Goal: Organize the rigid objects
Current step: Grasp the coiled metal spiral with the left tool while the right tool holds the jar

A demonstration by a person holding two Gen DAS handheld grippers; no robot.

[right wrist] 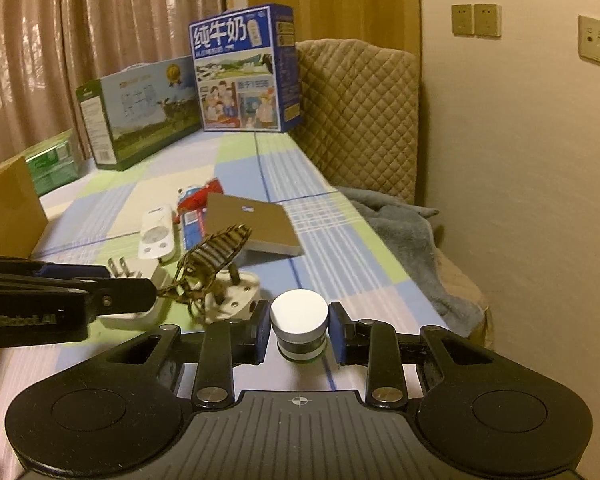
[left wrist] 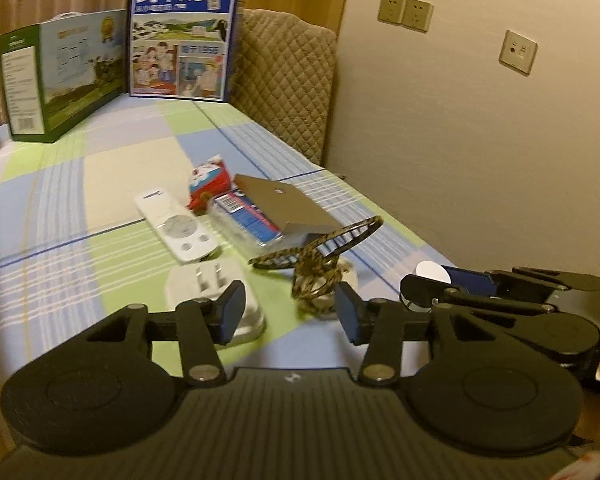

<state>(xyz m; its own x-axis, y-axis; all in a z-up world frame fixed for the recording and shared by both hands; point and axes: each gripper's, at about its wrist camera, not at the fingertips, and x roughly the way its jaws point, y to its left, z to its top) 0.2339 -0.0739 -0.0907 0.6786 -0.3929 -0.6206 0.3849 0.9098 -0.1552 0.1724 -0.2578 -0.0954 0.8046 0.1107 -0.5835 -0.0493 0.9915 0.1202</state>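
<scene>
My right gripper [right wrist: 300, 332] is shut on a small jar with a white lid [right wrist: 298, 312] that stands on the checked bedsheet [right wrist: 328, 248]; that jar [left wrist: 432, 276] shows at the right in the left wrist view. My left gripper [left wrist: 289, 312] is open. A leopard-print hair claw [left wrist: 320, 264] lies just past its fingertips, untouched, resting on a white plug [right wrist: 236, 296]. A white charger with prongs [left wrist: 216, 288] sits under the left finger. Beyond lie a white remote [left wrist: 176, 228], a red and blue packet [left wrist: 210, 186], a blue boxed item [left wrist: 248, 220] and a tan flat box [left wrist: 284, 204].
A blue milk carton box [left wrist: 184, 32] and a green box [left wrist: 64, 76] stand at the far end. A quilted cushion [left wrist: 288, 80] and the wall close the right side. A grey blanket [right wrist: 404, 240] lies at the right edge, a cardboard box [right wrist: 8, 208] at the left.
</scene>
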